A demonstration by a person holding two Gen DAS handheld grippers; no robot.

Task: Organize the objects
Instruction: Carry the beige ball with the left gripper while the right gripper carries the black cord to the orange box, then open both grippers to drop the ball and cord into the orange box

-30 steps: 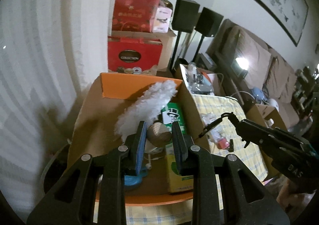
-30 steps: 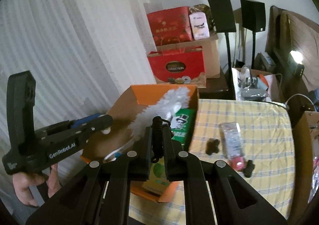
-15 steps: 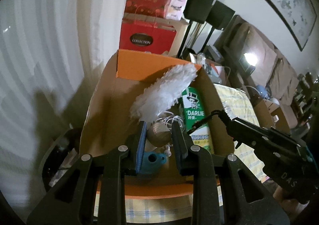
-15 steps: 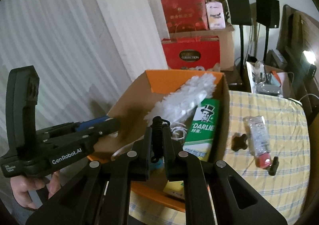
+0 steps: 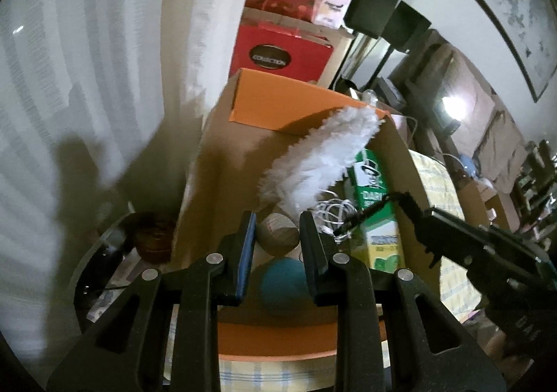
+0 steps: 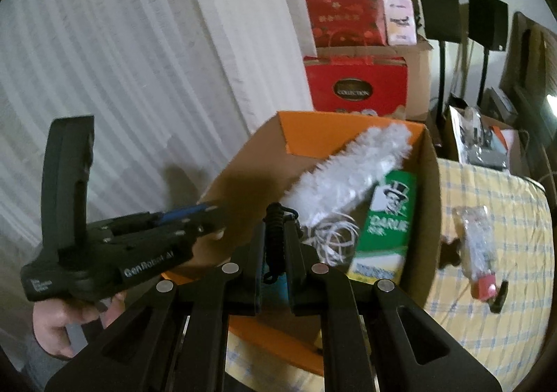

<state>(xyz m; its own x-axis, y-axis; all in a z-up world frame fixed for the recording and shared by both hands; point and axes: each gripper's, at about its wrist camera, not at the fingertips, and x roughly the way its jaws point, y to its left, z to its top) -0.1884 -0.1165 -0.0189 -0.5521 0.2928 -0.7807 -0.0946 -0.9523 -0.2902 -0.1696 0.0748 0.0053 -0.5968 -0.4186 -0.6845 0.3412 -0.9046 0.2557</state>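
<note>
My left gripper (image 5: 277, 235) is shut on a round wooden ball (image 5: 278, 232) and hangs over the near end of an open cardboard box (image 5: 216, 162) with orange flaps. In the box lie a white feather duster (image 5: 323, 162), a green Darlie carton (image 5: 377, 214), a coiled white cable (image 5: 330, 211) and a teal object (image 5: 282, 284). My right gripper (image 6: 276, 235) is shut on a black coiled cord (image 6: 275, 228) above the same box (image 6: 423, 218). The left wrist view shows the right gripper (image 5: 423, 221) at the right, cord (image 5: 376, 207) sticking out over the carton.
The box rests on a table with a yellow checked cloth (image 6: 504, 211). A clear bottle with a red cap (image 6: 477, 246) and two black knobs (image 6: 449, 249) lie on it. Red gift boxes (image 6: 355, 86), speakers (image 6: 438, 13) and a white curtain (image 6: 139, 61) stand behind.
Both grippers have moved forward and down over the box, which now fills more of each view. The ball and the cord stay gripped.
</note>
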